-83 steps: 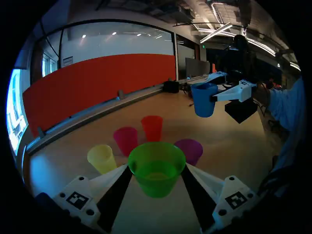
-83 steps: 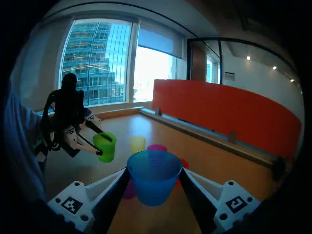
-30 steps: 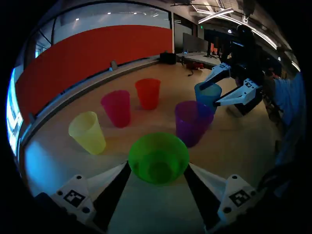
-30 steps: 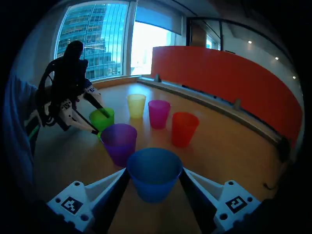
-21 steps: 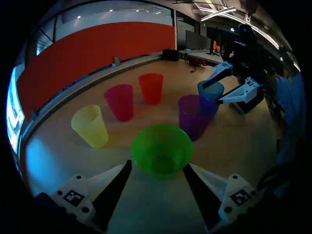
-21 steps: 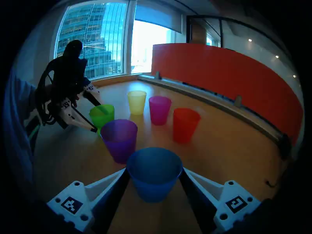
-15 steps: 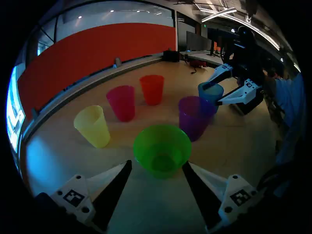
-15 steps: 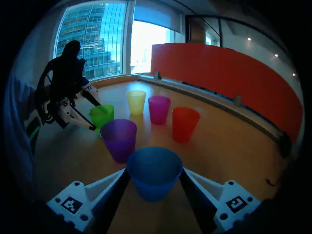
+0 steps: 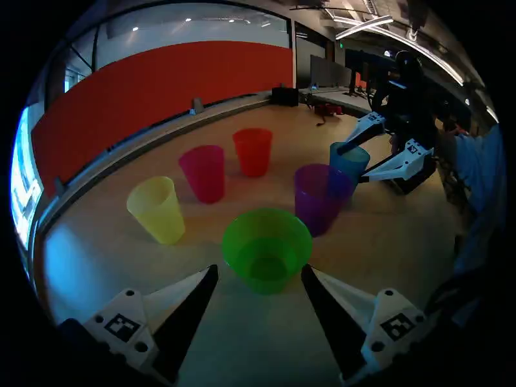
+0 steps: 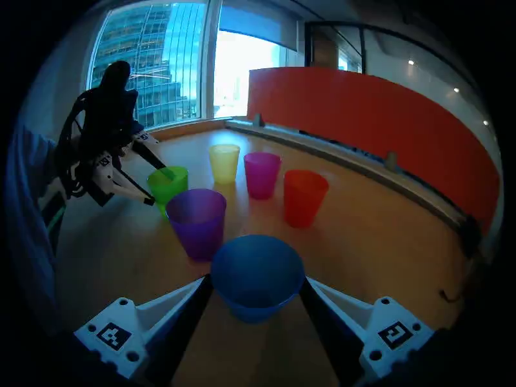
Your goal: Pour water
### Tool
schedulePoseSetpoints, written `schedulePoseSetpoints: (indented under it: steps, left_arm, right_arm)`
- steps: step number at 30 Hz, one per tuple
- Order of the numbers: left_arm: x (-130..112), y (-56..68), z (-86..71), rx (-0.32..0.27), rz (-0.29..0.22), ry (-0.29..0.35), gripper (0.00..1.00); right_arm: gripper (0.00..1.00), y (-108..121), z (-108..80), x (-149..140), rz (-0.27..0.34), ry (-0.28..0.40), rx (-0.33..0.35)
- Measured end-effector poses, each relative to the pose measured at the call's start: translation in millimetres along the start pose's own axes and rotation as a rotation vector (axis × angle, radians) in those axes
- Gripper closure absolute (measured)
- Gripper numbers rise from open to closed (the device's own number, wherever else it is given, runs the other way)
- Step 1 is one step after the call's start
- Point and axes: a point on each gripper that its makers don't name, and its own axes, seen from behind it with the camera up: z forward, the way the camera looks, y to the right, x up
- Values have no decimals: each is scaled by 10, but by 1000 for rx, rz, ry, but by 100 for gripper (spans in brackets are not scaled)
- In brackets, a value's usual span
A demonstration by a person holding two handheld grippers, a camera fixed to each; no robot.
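L hand-held gripper [image 9: 258, 267] & R hand-held gripper [image 10: 255, 278] eased apart off green cup [image 9: 266, 248], blue cup [image 10: 257, 271].

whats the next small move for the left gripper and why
Probably draw the left gripper straight back. The translucent green plastic cup stands upright on the wooden table and the fingers look slightly clear of its sides, so it seems released.
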Motion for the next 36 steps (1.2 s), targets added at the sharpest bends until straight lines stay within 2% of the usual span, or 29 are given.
schedulePoseSetpoints:
  steps: [6, 18, 29, 36]
  left_arm:
    - [-20, -39, -110, 25, -5, 5, 4]
    - [-32, -158, -452, 97, -33, 50, 4]
    - [21, -248, -717, 182, -75, 144, 4]
    - [91, -399, -960, 276, -128, 240, 4]
  right_arm:
    - [0, 32, -116, -36, 12, 1, -19]
    - [0, 129, -450, -183, 39, 6, -83]
    - [0, 227, -663, -101, 87, 66, -161]
    - [0, 308, -798, 69, 129, 137, -227]
